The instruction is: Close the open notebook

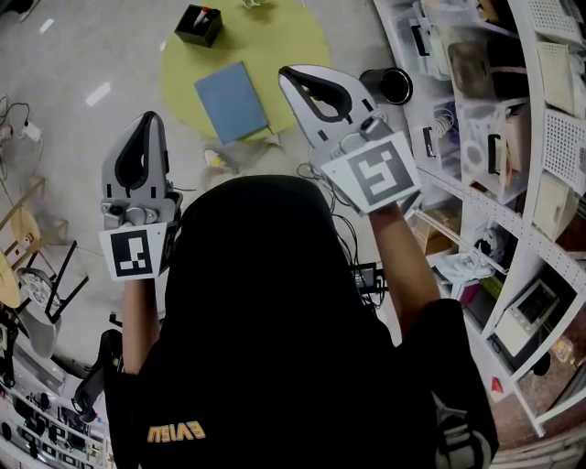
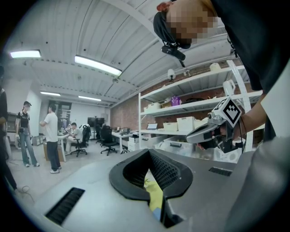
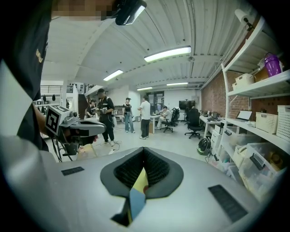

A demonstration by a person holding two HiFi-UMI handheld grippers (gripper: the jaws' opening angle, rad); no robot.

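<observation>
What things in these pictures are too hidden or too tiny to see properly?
Head view: the blue notebook is too small to tell whether any pages lie open.
Both gripper views: only a blue sliver shows through the gap in the jaws.
Head view: what is inside the black box is too small to tell.
Head view: the right gripper hides part of the yellow table.

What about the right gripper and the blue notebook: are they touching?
Apart. The head view shows a strip of yellow table between the right gripper and the blue notebook.
</observation>
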